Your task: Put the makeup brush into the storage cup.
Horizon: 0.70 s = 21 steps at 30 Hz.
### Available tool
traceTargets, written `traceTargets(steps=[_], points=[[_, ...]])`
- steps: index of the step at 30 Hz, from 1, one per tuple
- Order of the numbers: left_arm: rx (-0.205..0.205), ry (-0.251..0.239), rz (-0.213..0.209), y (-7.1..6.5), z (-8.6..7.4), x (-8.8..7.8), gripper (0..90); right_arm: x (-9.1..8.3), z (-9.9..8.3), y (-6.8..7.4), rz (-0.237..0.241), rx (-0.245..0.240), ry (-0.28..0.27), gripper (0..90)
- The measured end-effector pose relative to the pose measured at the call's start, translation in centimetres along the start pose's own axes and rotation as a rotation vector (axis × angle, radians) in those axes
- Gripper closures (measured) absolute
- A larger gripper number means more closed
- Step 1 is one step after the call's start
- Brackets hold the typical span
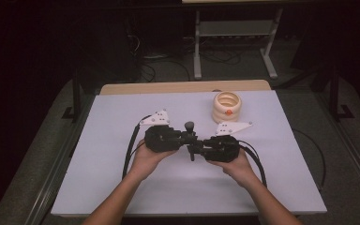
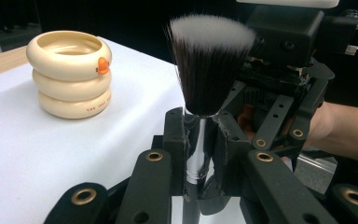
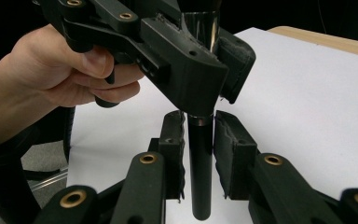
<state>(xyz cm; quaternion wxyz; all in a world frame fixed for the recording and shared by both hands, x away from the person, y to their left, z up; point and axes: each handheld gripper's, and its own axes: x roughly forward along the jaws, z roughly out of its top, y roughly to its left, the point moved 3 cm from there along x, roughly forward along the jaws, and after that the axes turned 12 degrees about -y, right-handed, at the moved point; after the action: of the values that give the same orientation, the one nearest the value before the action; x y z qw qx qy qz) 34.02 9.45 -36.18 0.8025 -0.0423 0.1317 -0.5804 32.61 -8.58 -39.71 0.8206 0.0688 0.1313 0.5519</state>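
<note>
A makeup brush [image 1: 189, 125] stands upright at mid-table, dark bristles with pale tips [image 2: 212, 60] on top, then a silver ferrule, then a black handle [image 3: 200, 163]. My left gripper [image 1: 190, 139] comes in from the left and is shut on the ferrule [image 2: 196, 140]. My right gripper [image 1: 193, 149] faces it from the right, lower down. Its pads [image 3: 175, 140] sit against both sides of the black handle, just under the left gripper's jaws. A hand holds each gripper. The handle's lower end hangs above the white sheet.
A cream holder of three stacked rings with an orange beak [image 1: 227, 107] [image 2: 70, 74] stands behind and to the right of the grippers, its top open. The white table cover [image 1: 122, 187] ends at a wooden strip at the back. Black cables trail beside both hands.
</note>
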Motion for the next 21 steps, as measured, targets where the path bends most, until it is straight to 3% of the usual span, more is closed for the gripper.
traceTargets(steps=[14,21], points=[[-0.009,-0.004,0.001,0.15,-0.16,0.16,75.3,0.16,-0.06,0.07,-0.009,-0.011,-0.014,78.1],[-0.011,-0.036,0.017,0.23,0.18,-0.38,55.8,-0.25,-0.07,-0.43,-0.050,-0.028,-0.002,78.1]])
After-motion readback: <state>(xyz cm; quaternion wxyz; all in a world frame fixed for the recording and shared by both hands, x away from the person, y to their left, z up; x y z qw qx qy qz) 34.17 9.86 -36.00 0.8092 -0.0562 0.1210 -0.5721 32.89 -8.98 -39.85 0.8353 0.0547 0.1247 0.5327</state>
